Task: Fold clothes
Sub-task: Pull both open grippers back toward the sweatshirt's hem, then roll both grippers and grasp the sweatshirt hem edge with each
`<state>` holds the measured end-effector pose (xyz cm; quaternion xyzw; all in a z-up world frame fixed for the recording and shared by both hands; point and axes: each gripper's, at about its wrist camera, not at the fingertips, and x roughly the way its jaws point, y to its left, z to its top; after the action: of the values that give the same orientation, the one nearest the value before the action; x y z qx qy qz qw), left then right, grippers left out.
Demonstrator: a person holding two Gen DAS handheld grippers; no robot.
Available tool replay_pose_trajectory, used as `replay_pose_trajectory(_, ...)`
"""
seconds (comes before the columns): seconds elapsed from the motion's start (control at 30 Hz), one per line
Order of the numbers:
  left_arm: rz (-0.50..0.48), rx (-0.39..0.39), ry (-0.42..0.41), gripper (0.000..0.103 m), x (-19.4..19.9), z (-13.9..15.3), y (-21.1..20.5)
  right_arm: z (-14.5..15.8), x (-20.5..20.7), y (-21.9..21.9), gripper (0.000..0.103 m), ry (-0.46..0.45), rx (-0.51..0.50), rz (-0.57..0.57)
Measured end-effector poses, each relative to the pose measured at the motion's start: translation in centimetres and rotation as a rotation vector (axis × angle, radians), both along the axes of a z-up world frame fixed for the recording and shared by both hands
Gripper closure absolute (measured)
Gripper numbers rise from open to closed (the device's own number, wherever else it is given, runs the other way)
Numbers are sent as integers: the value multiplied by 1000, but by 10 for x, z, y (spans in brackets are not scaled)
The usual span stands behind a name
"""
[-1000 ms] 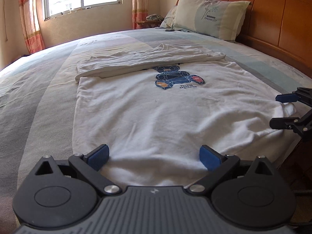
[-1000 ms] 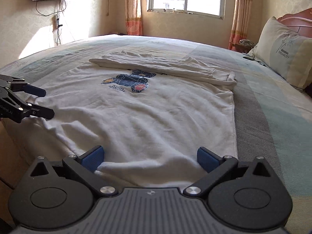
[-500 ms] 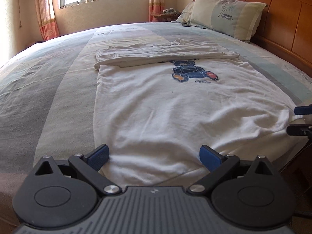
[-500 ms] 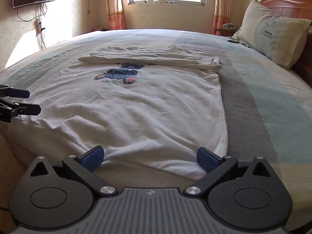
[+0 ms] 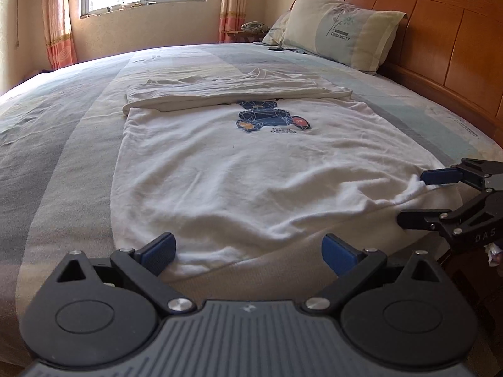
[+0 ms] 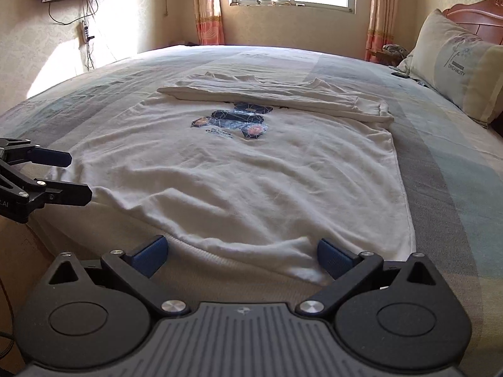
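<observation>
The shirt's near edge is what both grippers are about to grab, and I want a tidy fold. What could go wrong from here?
1. The shirt edge lies rumpled between the open left gripper fingers; it may pinch a bunched wad or the sheet beneath.
2. The right gripper sits nearer its corner than the left, so the lift could skew.
3. The folded far side lies loose and might slide.

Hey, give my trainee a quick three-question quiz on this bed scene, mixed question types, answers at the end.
1. True or false: both claws are open.
2. What lies spread on the bed: A) white T-shirt B) towel C) jeans?
3. Fill in: the shirt's far end is folded over just above the ____ print.

Key:
1. True: left claw and right claw both gape near the hem.
2. A
3. bear
</observation>
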<state>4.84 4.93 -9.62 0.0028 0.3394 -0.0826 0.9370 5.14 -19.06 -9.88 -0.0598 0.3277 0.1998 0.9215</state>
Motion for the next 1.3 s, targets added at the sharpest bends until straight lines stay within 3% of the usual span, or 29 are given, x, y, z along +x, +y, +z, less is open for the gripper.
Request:
replay_pose_trajectory(0.03,-6,1,-25,4,-8,-2,4,-4,-10,-4,0,-44,5,1)
replay_pose_trajectory(0.23,-40,-8,-74,4,-23,19,12,-12,-32,-14,0,-109,-50,-24)
replay_pose_trajectory(0.4,-86,64,-52,4,-12,7,-8,-14,-31,-9,0,-127,-67,-35)
replay_pose_trajectory(0.47,-42,91,-21,4,-8,-3,-10,-15,-33,-10,0,-137,-76,-27)
replay_pose_trajectory(0.57,0,45,-42,4,-16,2,0,-16,-38,-9,0,-153,-120,-10)
replay_pose_trajectory(0.67,-11,87,-98,4,-28,10,0,-15,-51,-5,0,-175,-192,13)
replay_pose_trajectory(0.9,-167,340,-153,4,-36,-5,-40,-18,-68,21,0,-330,-367,120)
replay_pose_trajectory(1.13,-276,543,-219,4,-37,-18,-72,-39,-59,54,0,-397,-599,212)
replay_pose_trajectory(1.3,-313,591,-226,4,-35,-21,-78,-31,-47,55,0,-346,-576,212)
